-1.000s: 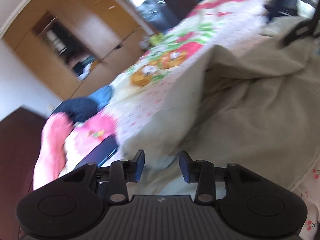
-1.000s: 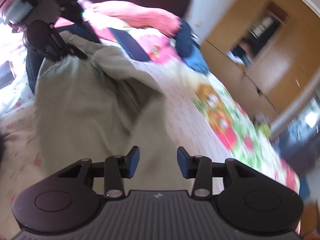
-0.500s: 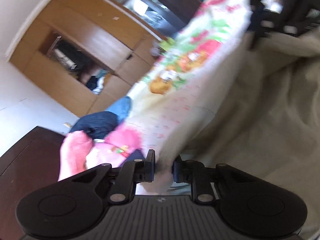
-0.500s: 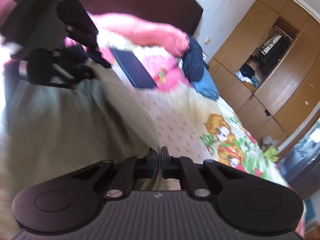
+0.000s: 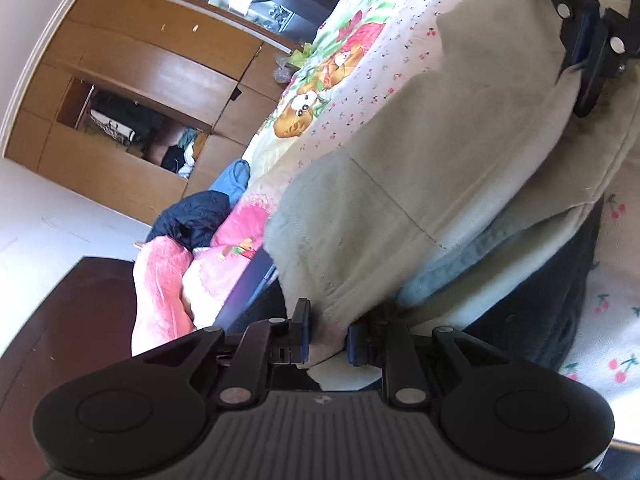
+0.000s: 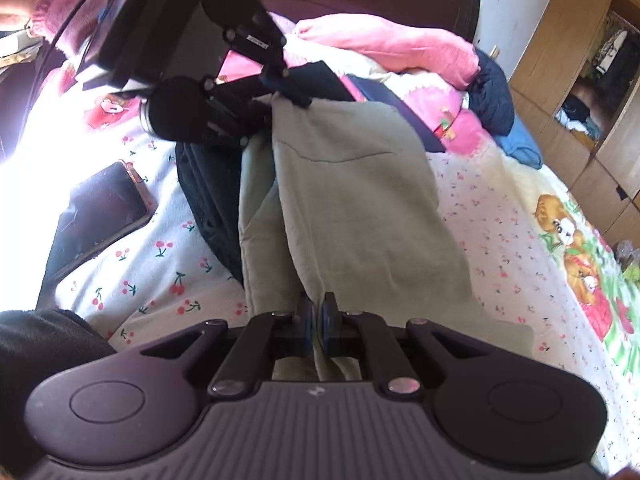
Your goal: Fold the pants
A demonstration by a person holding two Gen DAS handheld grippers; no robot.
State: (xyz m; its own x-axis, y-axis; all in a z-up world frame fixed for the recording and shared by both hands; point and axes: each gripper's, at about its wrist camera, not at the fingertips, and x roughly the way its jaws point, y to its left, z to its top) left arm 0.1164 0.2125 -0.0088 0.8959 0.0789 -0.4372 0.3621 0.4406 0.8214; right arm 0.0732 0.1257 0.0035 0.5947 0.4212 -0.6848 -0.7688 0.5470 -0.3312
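Both grippers are on the pants (image 6: 352,208) now, the grey-green cloth stretched between them over the cherry-print sheet (image 6: 496,216) of the bed. The right gripper (image 6: 319,326) has its tongs pressed together on a thin fold of the hem, cloth running straight out from the blue pads. The left gripper (image 5: 327,336) clamps a thicker bunch of the other end, tongs held a little apart by the fabric. A dark garment (image 6: 208,204) lies under the pants, a tablet (image 6: 100,212) flat on the sheet beside it. Pink blanket (image 6: 392,46) heaped at the headboard, wooden wardrobe (image 5: 132,80) beyond the bed.
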